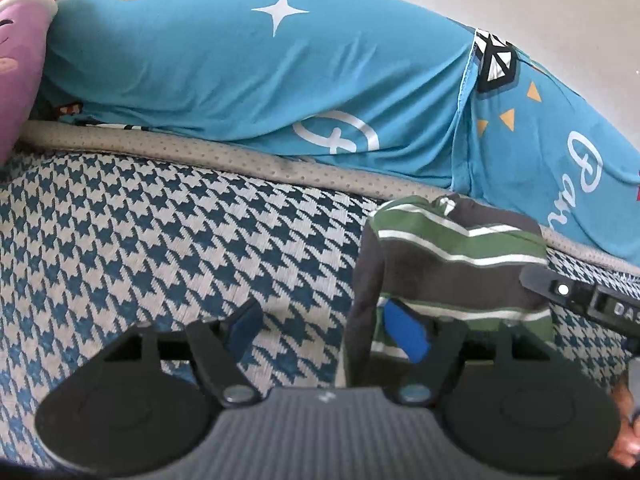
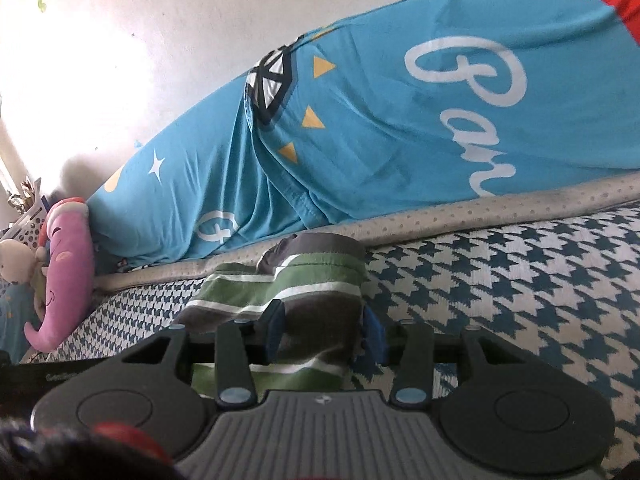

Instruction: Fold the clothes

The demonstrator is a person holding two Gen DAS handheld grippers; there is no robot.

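Note:
A folded garment [image 1: 452,256] with green, grey and white stripes stands bunched on the houndstooth bed cover [image 1: 140,248]. My left gripper [image 1: 324,332] is open just left of it, and its right pad [image 1: 404,336] overlaps the garment's left edge. The left pad [image 1: 244,326] hangs over bare cover. In the right wrist view the same garment [image 2: 304,280] fills the gap of my right gripper [image 2: 325,330], whose blue pads [image 2: 276,326] press against its sides. The right gripper's body [image 1: 580,296] reaches in from the right edge of the left wrist view.
A large blue bedding bundle [image 1: 240,72] with white stars and lettering lies along the wall behind the garment, on a beige dotted border [image 1: 240,156]. A pink plush toy [image 2: 64,264] lies at the far left end. Houndstooth cover [image 2: 520,300] stretches right of the garment.

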